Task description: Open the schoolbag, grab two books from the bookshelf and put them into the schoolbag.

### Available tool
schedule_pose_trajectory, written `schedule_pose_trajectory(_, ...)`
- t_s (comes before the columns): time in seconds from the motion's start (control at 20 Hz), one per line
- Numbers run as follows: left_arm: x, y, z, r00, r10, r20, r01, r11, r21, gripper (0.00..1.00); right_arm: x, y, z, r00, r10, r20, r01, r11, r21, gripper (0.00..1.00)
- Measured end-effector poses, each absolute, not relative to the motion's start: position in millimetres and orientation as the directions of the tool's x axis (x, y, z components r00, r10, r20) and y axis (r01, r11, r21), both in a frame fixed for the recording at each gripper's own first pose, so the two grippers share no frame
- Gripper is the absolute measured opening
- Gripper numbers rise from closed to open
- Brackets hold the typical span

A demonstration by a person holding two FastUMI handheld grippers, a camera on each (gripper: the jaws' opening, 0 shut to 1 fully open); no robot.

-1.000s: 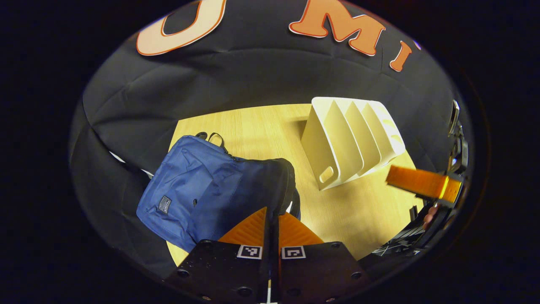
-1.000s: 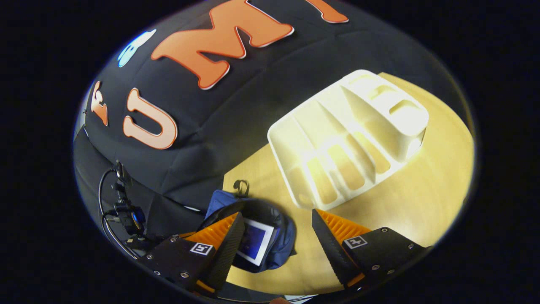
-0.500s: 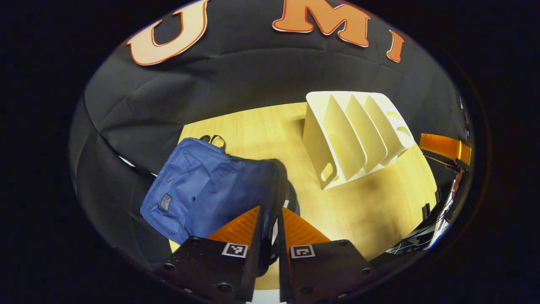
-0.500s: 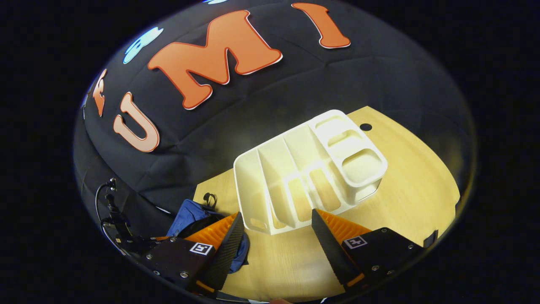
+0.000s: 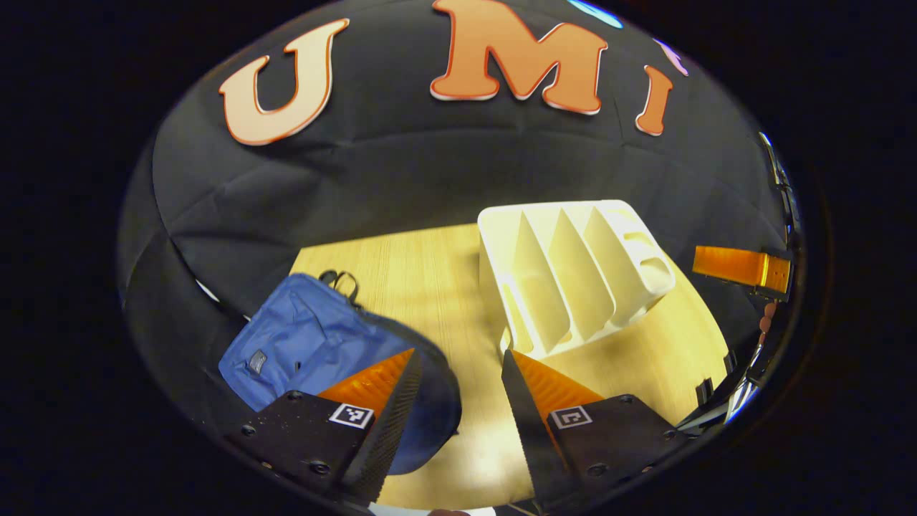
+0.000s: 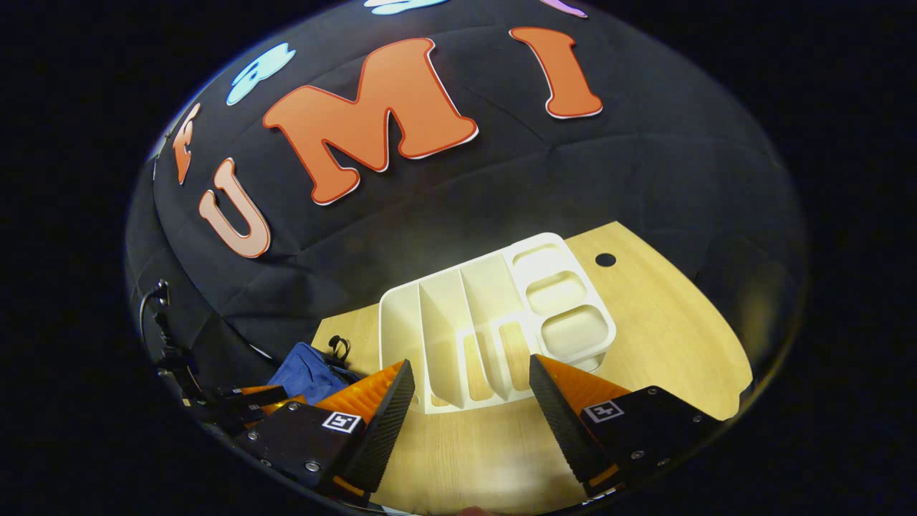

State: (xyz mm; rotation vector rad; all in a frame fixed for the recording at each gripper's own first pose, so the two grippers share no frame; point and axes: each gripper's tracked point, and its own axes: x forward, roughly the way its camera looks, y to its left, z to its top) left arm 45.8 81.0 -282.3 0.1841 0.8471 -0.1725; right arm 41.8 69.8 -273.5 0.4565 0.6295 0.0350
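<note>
Left gripper view, left to right. Blue bag [image 5: 301, 351] lying on the table [image 5: 423, 279] at the near left corner, its black top loop pointing toward the wall, part of its near edge hidden behind one finger. Left gripper [image 5: 453, 390] above the near edge of the table, fingers spread wide, nothing between them but bare wood (one finger over the bag, the other over the foot of the shelf). White shelf [image 5: 573, 272] right of the bag, well apart from it, standing on the table with its slanted dividers. Every slot bare. Far right, at the rim of the view, the right gripper [image 5: 741, 266] as a finger seen sideways, clear of the shelf.

Right gripper view, left to right. Cable and stand [image 6: 165, 344] at the far left, against the wall. Then a corner of the bag [image 6: 304, 373] with its black loop, low at the table's left end, partly hidden behind a finger. Right gripper [image 6: 469, 398] over the near table [image 6: 666, 322], fingers wide apart, gripping nothing. Shelf [image 6: 494, 322] straight ahead between and beyond the fingers, seen from above: long slots on its left part, three small compartments on its right. Small dark hole [image 6: 605, 259] in the tabletop just beyond the shelf's right end.

Books: not to be seen on the shelf or in either gripper.
</note>
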Motion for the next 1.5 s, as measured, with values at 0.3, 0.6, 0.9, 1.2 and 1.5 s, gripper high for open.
schedule_pose_trajectory(0.3,60.6,21.4,-212.7,0.840,-0.149,-0.521,0.231,0.968,0.095,0.81,44.9,46.4,-248.2,0.869,0.115,-0.481,0.065,0.938,0.341,0.96)
schedule_pose_trajectory(0.6,57.9,-22.2,-161.4,0.930,-0.226,-0.290,0.245,0.969,0.028,0.81,37.3,47.9,-200.2,0.931,0.117,-0.347,-0.003,0.950,0.312,0.96)
schedule_pose_trajectory(0.9,58.7,-43.8,-117.1,0.964,-0.245,-0.105,0.251,0.967,0.044,0.90,27.7,41.0,-162.8,0.977,0.046,-0.209,-0.002,0.979,0.205,1.00)
schedule_pose_trajectory(1.2,38.2,-40.9,-111.9,0.977,-0.198,-0.085,0.200,0.980,0.017,0.90,16.1,46.5,-162.8,0.983,0.025,-0.183,0.006,0.986,0.166,0.96)
schedule_pose_trajectory(1.5,28.5,-33.4,-108.8,0.983,-0.172,-0.069,0.173,0.985,0.013,0.90,4.3,59.1,-163.5,0.984,0.052,-0.172,-0.029,0.990,0.136,0.96)
